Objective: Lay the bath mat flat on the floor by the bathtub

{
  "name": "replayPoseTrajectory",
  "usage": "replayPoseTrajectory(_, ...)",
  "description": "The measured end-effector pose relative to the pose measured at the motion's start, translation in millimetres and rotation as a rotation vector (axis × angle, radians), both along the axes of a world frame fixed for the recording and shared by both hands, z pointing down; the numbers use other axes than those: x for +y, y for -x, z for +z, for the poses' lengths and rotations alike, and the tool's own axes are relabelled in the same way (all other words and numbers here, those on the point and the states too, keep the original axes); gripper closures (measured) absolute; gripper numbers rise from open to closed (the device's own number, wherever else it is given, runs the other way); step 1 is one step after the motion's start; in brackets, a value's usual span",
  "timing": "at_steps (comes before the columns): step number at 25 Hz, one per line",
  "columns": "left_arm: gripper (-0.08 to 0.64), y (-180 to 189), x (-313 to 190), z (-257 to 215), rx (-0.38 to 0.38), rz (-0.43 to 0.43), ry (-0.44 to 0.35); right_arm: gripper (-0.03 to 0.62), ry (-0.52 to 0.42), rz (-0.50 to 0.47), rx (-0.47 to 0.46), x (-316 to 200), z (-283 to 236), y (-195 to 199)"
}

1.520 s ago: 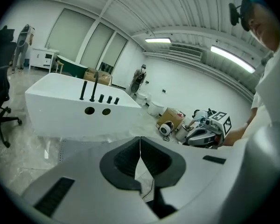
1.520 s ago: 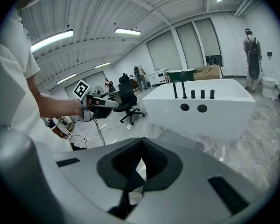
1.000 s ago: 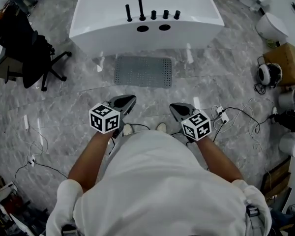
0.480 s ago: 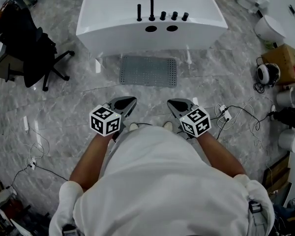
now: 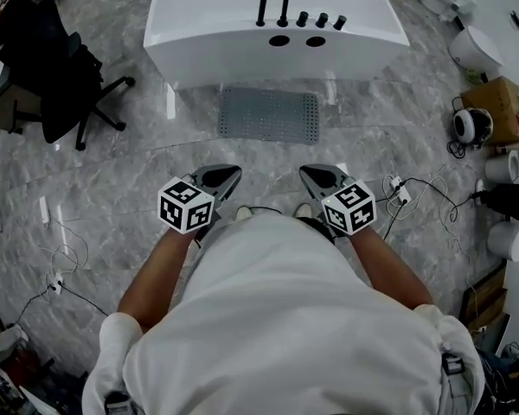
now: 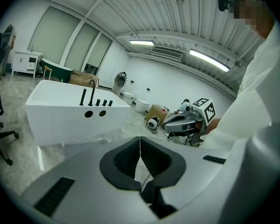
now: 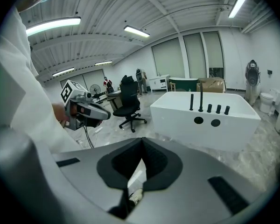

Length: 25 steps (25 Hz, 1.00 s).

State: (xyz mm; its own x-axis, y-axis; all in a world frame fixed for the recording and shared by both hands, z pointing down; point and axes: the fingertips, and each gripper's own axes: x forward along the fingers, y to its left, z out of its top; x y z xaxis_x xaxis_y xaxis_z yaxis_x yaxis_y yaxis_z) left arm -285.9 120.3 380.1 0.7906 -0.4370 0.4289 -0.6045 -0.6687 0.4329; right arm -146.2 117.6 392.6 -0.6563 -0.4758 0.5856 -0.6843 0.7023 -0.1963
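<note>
The grey bath mat point(image 5: 269, 116) is seen laid flat on the marble floor point(image 5: 138, 180) just beside the white bathtub point(image 5: 242, 24), and the left hand-held gripper point(image 5: 220, 178) and right hand-held gripper point(image 5: 317, 176) are held clenched on nothing, well apart from it, so nothing is judged left to do.

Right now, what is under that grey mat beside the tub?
The grey mat lies flat on the marble floor, just in front of the white bathtub. Floor shows all round its edges; whatever lies directly beneath is covered.

Grey bath mat point(image 5: 269, 115) flat beside bathtub point(image 5: 242, 11)
</note>
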Motion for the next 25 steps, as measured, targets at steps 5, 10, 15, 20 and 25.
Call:
replayPoseTrajectory(5,0.541,13.1,8.0,8.2,-0.004,0.023,0.012,0.583,0.000,0.011,0.013,8.0,0.2,15.6)
replayPoseTrajectory(10,0.541,14.6,14.7,7.5,0.003,0.035,0.003,0.583,0.003,0.022,0.025,13.8,-0.1,18.2)
replayPoseTrajectory(15,0.541,23.0,20.6,14.9,0.005,0.045,0.013,0.583,-0.002,0.030,0.033,17.0,0.4,26.3)
replayPoseTrajectory(20,0.541,25.2,22.6,17.3,0.008,0.049,0.015,0.583,0.015,0.040,0.025,23.5,2.7,27.0)
replayPoseTrajectory(25,0.541,24.2,25.0,17.4,0.015,0.044,0.010,0.583,0.018,0.041,0.022,27.0,5.1,27.3)
